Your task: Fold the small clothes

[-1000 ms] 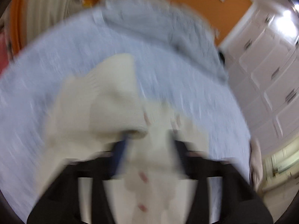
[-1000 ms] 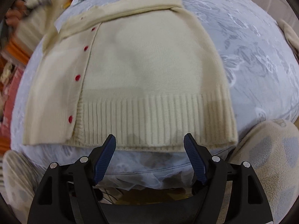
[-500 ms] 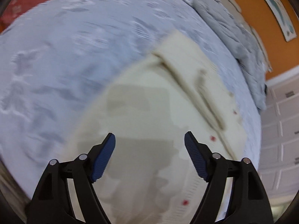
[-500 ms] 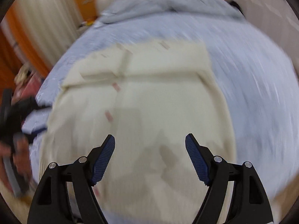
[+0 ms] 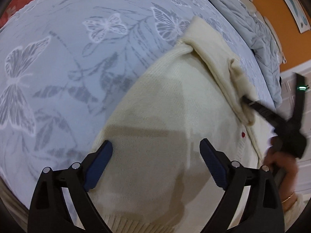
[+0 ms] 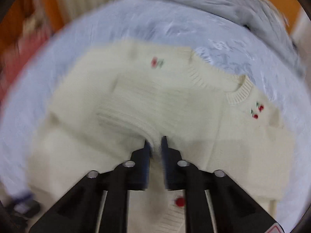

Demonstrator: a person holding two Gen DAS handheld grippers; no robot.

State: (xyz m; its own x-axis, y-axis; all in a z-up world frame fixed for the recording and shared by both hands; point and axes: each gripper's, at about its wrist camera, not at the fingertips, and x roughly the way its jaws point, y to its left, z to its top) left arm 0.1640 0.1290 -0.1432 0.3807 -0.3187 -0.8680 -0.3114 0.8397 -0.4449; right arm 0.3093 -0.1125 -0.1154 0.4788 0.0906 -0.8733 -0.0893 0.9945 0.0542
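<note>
Fold in progress: the cream cardigan (image 5: 165, 136) lies flat on the bed (image 5: 77, 48), the right gripper (image 6: 155, 145) having just closed on its folded sleeve while the left gripper (image 5: 155, 165), just opened wide, hovers empty; next, probably carrying the sleeve across.

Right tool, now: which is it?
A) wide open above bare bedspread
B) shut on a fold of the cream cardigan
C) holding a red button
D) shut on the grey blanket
B. In the right wrist view the right tool has its jaws drawn close together with a ridge of the cream cardigan pinched between them; they have just been closing. The left tool stands wide open over the same garment.
</note>
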